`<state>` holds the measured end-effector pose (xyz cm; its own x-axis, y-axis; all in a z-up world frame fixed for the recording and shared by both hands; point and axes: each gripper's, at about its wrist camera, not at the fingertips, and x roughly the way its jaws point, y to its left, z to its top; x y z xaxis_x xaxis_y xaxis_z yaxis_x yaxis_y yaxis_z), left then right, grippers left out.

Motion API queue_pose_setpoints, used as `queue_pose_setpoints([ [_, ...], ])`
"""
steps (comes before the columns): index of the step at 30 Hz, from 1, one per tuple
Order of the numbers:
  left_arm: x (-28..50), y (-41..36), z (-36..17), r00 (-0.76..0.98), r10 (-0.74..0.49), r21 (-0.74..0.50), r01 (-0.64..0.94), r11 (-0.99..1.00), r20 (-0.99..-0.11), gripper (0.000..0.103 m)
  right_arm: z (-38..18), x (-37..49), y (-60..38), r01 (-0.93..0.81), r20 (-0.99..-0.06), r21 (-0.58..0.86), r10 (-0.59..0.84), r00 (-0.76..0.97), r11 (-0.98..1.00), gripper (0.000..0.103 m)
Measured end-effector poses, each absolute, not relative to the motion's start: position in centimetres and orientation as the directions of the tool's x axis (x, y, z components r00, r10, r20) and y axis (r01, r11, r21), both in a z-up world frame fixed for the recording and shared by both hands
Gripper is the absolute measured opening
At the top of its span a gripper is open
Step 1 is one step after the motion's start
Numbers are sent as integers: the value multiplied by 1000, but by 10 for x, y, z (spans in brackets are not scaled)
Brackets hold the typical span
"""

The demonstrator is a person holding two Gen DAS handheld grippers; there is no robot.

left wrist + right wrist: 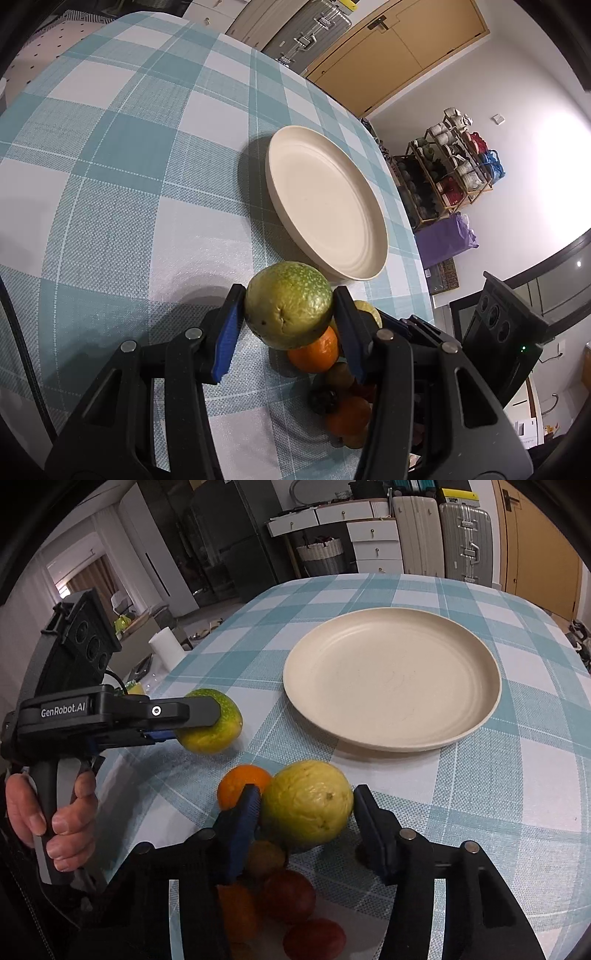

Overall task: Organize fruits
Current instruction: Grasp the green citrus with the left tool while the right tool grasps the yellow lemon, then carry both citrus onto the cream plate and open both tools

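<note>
A: What does the left gripper (290,314) hold?

B: A green mottled fruit (289,305) — both blue pads press its sides, and it hangs clear of the checked tablecloth (110,184). From the right wrist view it sits left of the cream plate (391,679), well apart from it, with a hand (51,812) around the handle.

A: And the right gripper (304,805)?

B: Its jaws straddle a yellow-green fruit (306,805). The left pad touches it; on the right side a thin gap shows, so the fruit is between the jaws but not pinched.

A: Where are the rest?

B: An orange (242,781) touches the yellow-green fruit's left side, and reddish and brown fruits lie in a pile below — near the camera, in front of the plate.
</note>
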<state>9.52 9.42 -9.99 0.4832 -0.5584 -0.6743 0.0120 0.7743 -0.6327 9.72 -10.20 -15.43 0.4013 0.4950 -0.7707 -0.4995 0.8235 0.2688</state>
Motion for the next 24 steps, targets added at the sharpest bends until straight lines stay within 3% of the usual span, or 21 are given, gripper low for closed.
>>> queue_pose_setpoints([
  [24, 97, 84, -77, 509, -505, -563, 47, 825, -697, 45, -122, 95, -128, -486, -667, 331, 565, 486, 809, 53],
])
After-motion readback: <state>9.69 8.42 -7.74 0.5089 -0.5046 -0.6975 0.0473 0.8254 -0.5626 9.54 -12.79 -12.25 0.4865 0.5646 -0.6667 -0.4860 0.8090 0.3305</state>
